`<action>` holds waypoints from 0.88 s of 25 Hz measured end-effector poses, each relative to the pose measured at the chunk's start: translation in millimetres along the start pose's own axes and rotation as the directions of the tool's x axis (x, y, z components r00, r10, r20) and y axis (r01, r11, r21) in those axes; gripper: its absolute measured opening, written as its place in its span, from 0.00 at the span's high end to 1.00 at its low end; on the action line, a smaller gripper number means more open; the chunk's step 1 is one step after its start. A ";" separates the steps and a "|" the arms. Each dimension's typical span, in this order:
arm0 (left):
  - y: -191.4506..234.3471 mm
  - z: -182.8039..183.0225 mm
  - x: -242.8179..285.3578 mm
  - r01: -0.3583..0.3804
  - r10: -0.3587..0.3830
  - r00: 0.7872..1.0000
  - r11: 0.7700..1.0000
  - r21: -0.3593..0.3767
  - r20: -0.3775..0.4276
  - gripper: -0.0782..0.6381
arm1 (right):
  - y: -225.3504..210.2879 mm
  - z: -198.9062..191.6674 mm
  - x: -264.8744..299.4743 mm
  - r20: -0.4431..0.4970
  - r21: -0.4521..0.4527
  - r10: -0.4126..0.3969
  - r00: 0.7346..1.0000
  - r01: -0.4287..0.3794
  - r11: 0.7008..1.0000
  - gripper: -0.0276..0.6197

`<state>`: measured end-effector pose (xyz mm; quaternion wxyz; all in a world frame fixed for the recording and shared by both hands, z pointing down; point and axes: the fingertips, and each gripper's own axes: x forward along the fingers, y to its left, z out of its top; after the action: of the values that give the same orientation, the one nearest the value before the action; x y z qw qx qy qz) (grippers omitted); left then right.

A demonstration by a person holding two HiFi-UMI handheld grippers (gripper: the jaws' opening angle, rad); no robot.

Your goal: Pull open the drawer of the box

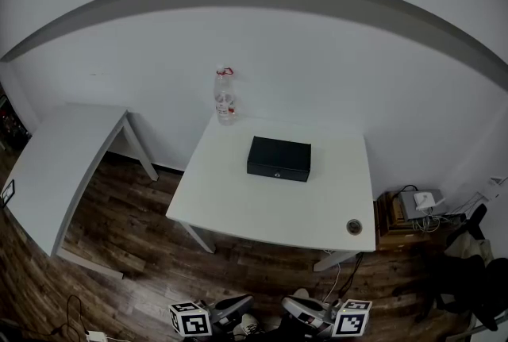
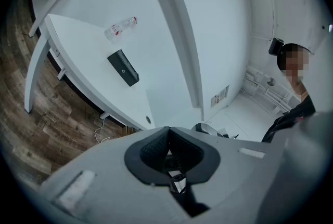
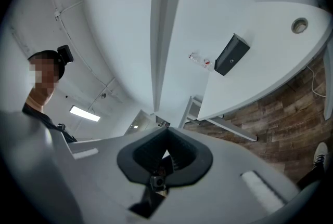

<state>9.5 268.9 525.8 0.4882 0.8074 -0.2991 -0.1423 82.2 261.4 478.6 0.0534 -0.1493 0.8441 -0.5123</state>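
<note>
A small black box (image 1: 279, 159) with a front drawer and a tiny knob sits shut on the middle of the white table (image 1: 238, 205). The same box appears far off in the left gripper view (image 2: 123, 67) and the right gripper view (image 3: 232, 55). Both grippers hang low at the bottom of the head view, well short of the table: the left gripper (image 1: 238, 305) and the right gripper (image 1: 298, 307). Each is shut with nothing between its jaws, as the left gripper (image 2: 167, 134) and right gripper (image 3: 166, 138) show in their own views.
A clear plastic bottle (image 1: 225, 97) stands at the table's far left corner by the wall. A round cable hole (image 1: 354, 227) sits near the front right corner. A second white table (image 1: 55, 166) stands to the left. Boxes and cables (image 1: 417, 207) lie on the floor at right.
</note>
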 end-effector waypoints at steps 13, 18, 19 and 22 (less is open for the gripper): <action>11.4 14.5 36.6 -0.030 0.030 1.000 0.999 -0.025 -0.005 0.89 | -26.3 59.5 -16.3 0.069 -0.003 -0.040 0.997 0.041 0.999 0.95; 20.4 40.2 70.5 -0.047 0.047 0.999 0.999 -0.008 0.015 0.89 | -42.7 94.5 -16.9 0.058 0.013 -0.032 0.998 0.031 0.999 0.95; 24.0 47.9 76.2 -0.060 0.060 0.998 0.998 -0.004 0.022 0.89 | -46.1 102.8 -17.4 0.058 0.013 -0.029 0.998 0.028 1.000 0.95; 35.0 73.7 90.6 -0.127 0.126 0.991 0.992 0.019 0.038 0.89 | -54.6 129.0 -20.5 0.071 0.021 -0.014 0.997 0.013 1.000 0.95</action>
<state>29.7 148.7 526.4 0.4818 0.7894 -0.3601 -0.1229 143.8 134.7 464.9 0.0815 -0.1727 0.8354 -0.5155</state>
